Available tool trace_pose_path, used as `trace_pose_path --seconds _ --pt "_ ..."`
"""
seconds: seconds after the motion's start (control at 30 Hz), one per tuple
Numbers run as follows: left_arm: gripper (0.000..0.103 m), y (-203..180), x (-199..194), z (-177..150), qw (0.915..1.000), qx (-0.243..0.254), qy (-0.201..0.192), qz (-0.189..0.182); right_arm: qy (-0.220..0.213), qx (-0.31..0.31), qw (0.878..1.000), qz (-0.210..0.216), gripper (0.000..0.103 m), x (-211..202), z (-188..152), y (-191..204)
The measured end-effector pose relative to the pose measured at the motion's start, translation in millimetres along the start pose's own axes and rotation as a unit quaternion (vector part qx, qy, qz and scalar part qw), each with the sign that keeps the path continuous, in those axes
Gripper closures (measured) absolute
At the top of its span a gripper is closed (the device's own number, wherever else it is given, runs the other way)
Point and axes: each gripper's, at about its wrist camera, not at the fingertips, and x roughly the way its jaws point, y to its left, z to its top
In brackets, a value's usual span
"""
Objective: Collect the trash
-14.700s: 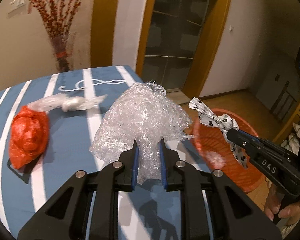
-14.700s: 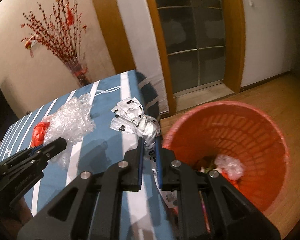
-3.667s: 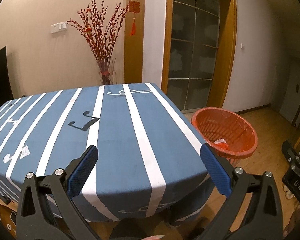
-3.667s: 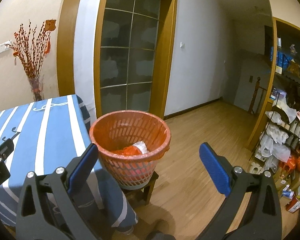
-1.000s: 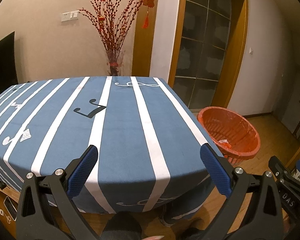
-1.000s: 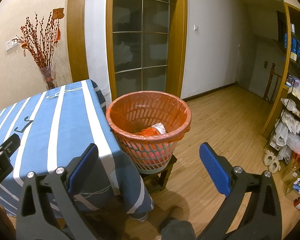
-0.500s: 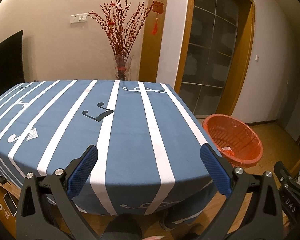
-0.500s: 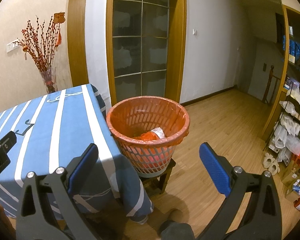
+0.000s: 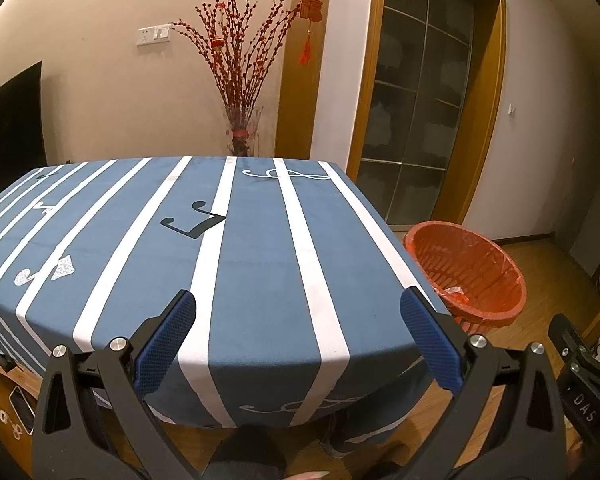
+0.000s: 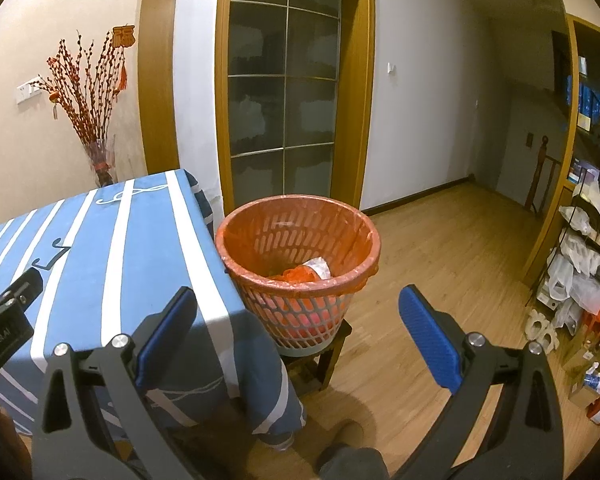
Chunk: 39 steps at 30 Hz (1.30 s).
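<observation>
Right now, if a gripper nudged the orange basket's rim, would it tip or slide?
The orange basket likely tips: it stands raised on a small stool, and only light-looking scraps show inside. Its openwork plastic wall probably flexes under a push.

"DAS" on right claw (image 9: 584, 384)

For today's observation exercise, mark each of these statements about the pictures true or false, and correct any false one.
1. Both grippers are open and hold nothing. True: the left gripper and the right gripper stand wide apart.
2. The orange basket sits on the tablecloth. False: it stands on a low stool beside the table.
3. The basket has trash inside. True: red and white pieces lie in it.
4. Bubble wrap lies on the striped tablecloth. False: only printed stripes and music notes show.
5. A vase of red branches stands behind the table. True.
</observation>
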Motion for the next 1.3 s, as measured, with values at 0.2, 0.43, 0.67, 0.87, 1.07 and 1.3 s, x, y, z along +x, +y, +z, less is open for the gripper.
trace_pose_path --seconds 0.2,0.43,0.67,0.87,1.07,1.3 --pt "0.003 -2.1 2.3 -0.5 1.0000 0.005 0.005 0.003 0.009 0.002 1.000 0.001 0.004 4.6 -2.2 -1.0" --pt "0.003 -5.4 3.9 -2.3 0.9999 0.010 0.008 0.004 0.015 0.004 1.000 0.002 0.004 8.3 -2.2 -3.0" --pt "0.003 -7.1 4.3 -2.9 0.9999 0.012 0.010 0.005 0.017 0.005 1.000 0.002 0.004 9.7 -2.7 -3.4" --pt "0.003 -7.1 4.6 -3.4 0.9999 0.012 0.010 0.005 0.017 0.005 1.000 0.002 0.004 9.7 -2.6 -3.4" --pt "0.003 -7.5 4.5 -3.4 0.9999 0.012 0.010 0.005 0.017 0.005 1.000 0.002 0.004 9.9 -2.6 -3.5" --pt "0.003 -8.3 5.3 -4.2 0.9998 0.013 0.010 0.005 0.017 0.005 1.000 0.002 0.004 9.9 -2.6 -3.6"
